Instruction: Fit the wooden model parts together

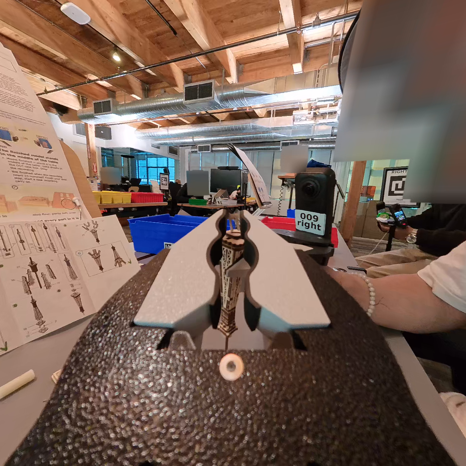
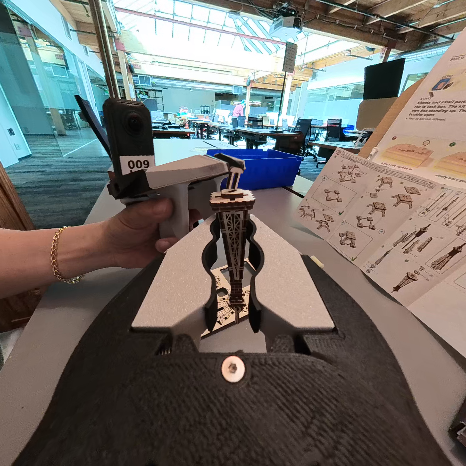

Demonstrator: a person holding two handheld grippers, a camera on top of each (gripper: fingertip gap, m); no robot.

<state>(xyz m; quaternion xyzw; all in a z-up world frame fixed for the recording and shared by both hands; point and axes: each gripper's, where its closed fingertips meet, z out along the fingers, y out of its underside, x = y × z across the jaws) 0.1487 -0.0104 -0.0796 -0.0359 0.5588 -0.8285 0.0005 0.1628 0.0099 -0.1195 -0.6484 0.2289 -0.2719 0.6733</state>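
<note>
My right gripper [image 2: 232, 223] is shut on a wooden lattice tower [image 2: 233, 242], held upright with its wide square end up. My left gripper [image 1: 232, 215] is shut on a small wooden leg piece [image 1: 234, 222]. In the right wrist view the left gripper [image 2: 228, 160] reaches in from the left. It holds the leg piece [image 2: 233, 177] down on the slotted top plate of the tower. In the left wrist view the tower [image 1: 230, 277] shows through the gap between my fingers.
A wooden parts sheet [image 2: 222, 298] lies on the grey table under the tower. An open instruction booklet [image 2: 378, 227] stands at the right, on the left in the left wrist view [image 1: 50, 264]. A blue bin [image 2: 264, 166] and a red bin [image 1: 274, 223] stand behind. A white stick [image 1: 15, 383] lies nearby. Spacing between my two grippers at the tips: around 4 centimeters.
</note>
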